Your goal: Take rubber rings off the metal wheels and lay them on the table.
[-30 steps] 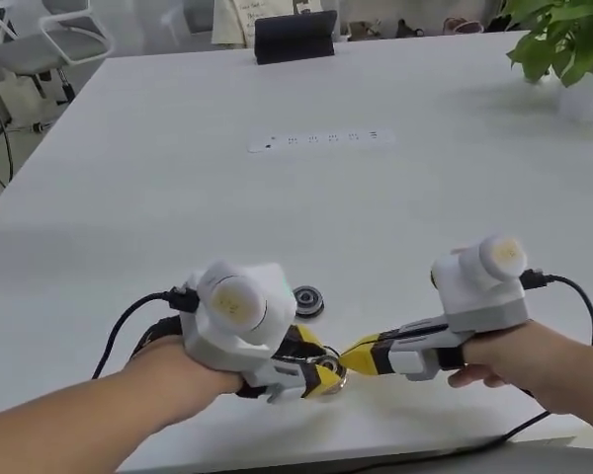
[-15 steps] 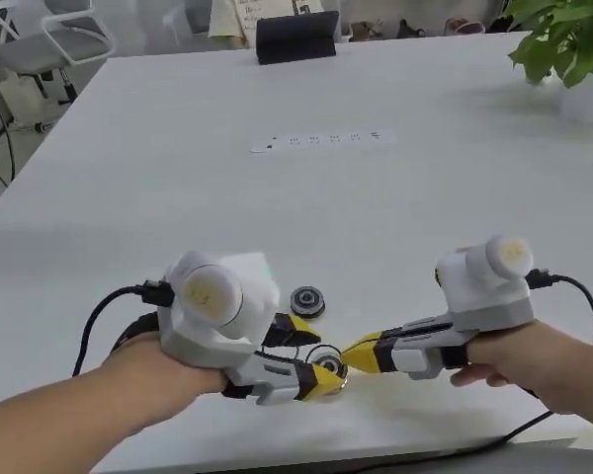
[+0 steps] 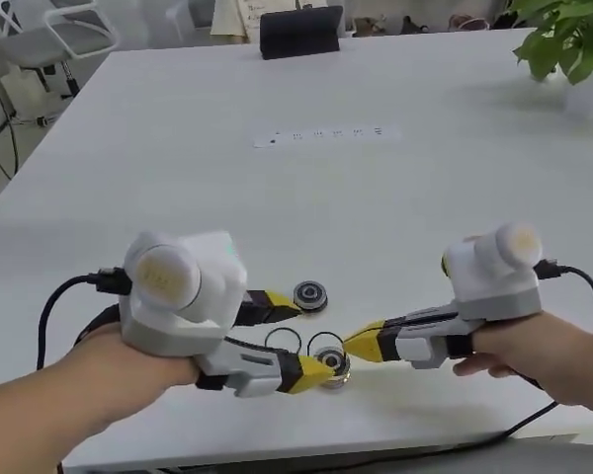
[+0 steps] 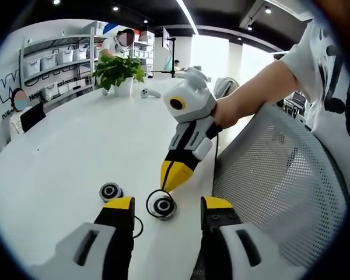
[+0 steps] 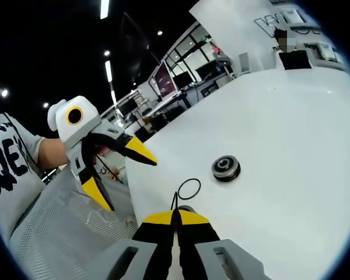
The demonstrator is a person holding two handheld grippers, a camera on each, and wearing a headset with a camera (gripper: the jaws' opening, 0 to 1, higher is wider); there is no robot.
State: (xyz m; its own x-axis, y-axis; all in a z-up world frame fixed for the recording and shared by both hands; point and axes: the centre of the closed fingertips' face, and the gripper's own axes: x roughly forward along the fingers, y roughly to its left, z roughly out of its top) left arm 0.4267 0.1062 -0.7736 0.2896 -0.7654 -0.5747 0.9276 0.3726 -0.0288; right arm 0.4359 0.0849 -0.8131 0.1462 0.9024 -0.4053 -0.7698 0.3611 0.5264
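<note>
A small metal wheel (image 3: 329, 363) lies near the table's front edge, and its thin black rubber ring (image 4: 154, 197) is stretched up off it. My right gripper (image 3: 359, 344) is shut on that ring, its tip just above the wheel (image 4: 163, 206). My left gripper (image 3: 299, 336) stands open, one jaw on each side of the wheel without touching it. A loose rubber ring (image 3: 283, 341) lies flat on the table between the left jaws (image 5: 188, 188). A second wheel (image 3: 310, 294) with its black ring on sits a little farther back (image 5: 226, 167).
A white power strip (image 3: 326, 133) lies mid-table, a black stand (image 3: 298, 35) at the far edge and a potted plant (image 3: 568, 44) at the far right. The table's front edge (image 3: 376, 434) runs just below the grippers. A mesh chair (image 4: 280, 175) stands close behind.
My left gripper has opened and drawn back to the left, uncovering the wheel and the loose ring. The right gripper has stayed shut at the wheel.
</note>
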